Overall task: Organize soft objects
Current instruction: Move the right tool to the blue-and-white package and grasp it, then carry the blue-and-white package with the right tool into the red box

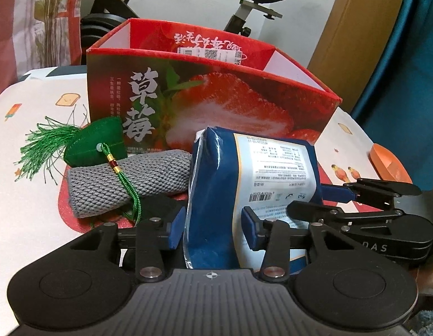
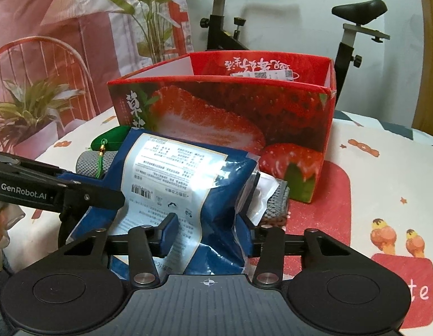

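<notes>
On the bench [image 1: 34,92], which is covered by a printed cloth, a blue packet [image 1: 216,184] with a white label is positioned in front of an open red strawberry box [image 1: 244,106]. The packet is gripped from both sides. The left gripper [image 1: 213,229] is clenched on the packet's near end, with the blue fingers [image 1: 175,231] pressed into the foil so that the bag is pinched narrow between them. The right gripper [image 2: 208,238] is likewise clenched on the packet [image 2: 188,173], whose foil is creased inward at the fingers [image 2: 170,233]. In the left wrist view, the right gripper is seen at the packet's right side. A grey knitted pouch [image 1: 126,184] is located to the left of the packet, just before the box. A green tasselled sachet [image 1: 93,142] is rested on the pouch's upper end, its cord draped across the knit. A clear-wrapped item [image 2: 261,196] is seen beside the packet, lying on a grey knitted thing; what it is cannot be told.
</notes>
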Motion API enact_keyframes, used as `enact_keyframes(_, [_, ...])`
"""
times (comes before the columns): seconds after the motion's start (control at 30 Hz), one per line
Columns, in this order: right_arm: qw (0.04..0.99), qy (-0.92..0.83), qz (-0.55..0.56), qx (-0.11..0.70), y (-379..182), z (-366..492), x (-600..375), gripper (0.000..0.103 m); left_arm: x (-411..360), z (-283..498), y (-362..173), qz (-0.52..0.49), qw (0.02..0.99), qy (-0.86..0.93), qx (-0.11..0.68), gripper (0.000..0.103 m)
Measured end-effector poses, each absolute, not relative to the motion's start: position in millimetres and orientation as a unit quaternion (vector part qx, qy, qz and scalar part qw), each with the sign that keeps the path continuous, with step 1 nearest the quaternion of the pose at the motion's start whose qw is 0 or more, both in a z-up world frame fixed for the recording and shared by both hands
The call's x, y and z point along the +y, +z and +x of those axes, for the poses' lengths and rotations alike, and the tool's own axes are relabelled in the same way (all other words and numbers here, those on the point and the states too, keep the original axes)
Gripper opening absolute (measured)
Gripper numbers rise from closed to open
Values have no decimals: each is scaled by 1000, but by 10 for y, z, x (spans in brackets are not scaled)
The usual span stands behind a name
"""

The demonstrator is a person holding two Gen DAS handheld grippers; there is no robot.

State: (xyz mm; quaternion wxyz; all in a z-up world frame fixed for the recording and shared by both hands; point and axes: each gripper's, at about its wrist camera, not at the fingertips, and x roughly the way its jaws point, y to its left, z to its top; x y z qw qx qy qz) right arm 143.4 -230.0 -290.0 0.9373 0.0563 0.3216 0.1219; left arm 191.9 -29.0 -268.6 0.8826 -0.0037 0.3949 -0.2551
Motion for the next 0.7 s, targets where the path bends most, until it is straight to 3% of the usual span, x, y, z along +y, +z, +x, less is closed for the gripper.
enact_keyframes(0.47, [939,124,59,316,-2868,1406,-2317,30,-268,1908,-2669,-4,884,-254,393,26])
enact_keyframes(0.7, [941,125,57,309,-2842,1377,-2309,28,-266,1892,-2640,-9,884,-263,388,25])
